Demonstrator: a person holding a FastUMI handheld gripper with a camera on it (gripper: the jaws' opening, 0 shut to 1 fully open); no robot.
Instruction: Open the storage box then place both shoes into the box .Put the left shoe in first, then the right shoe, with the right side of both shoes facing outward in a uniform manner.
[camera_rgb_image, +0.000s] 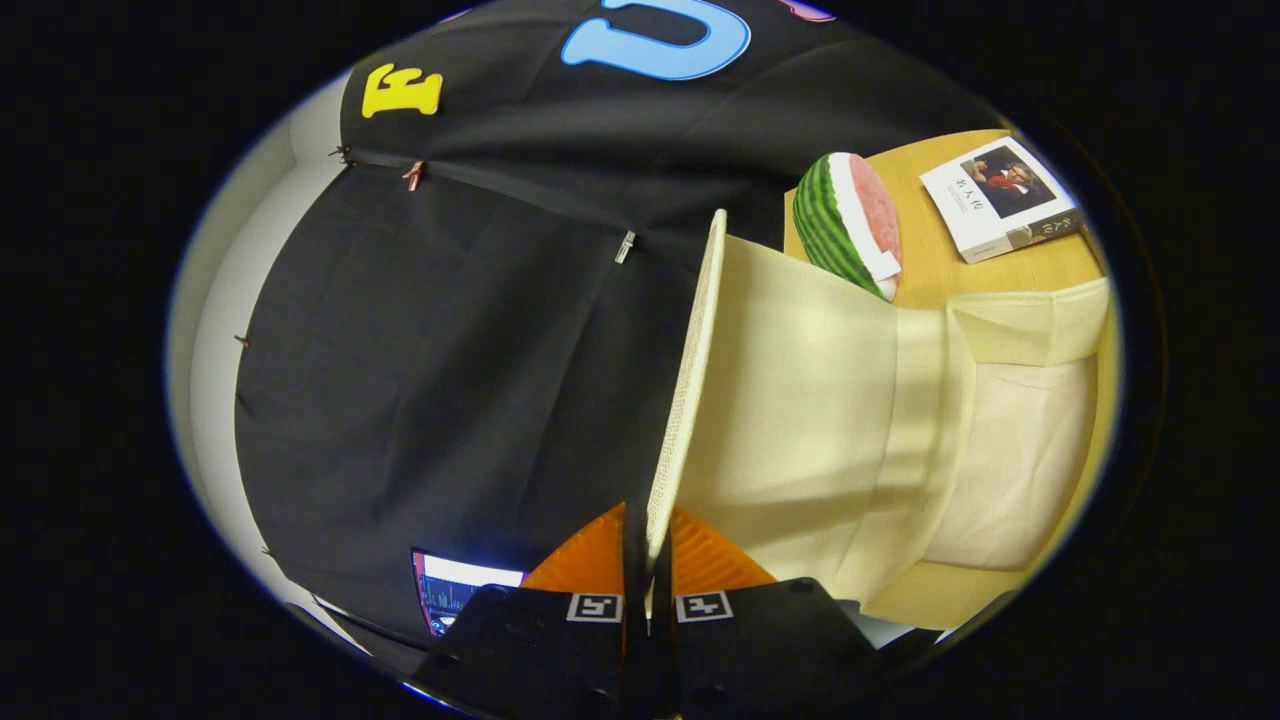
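1. gripper (648, 575): fingers pinched narrow on the edge of the lid (690, 380), judged to swing it up and open the box.
2. storage box (900, 440): pale cream fabric, soft folded walls, just beyond the fingers; lid thin, woven-textured, raised edge-on.
3. table (1000, 275): tan wood, carried a watermelon slice (848, 222) and a book (1000, 200).
4. shoes: not yet boxed.

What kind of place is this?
Probably a staged recording booth, not a home: black cloth wall, a wooden table with a toy watermelon slice and a book. The tool is shut on a cream storage box lid.
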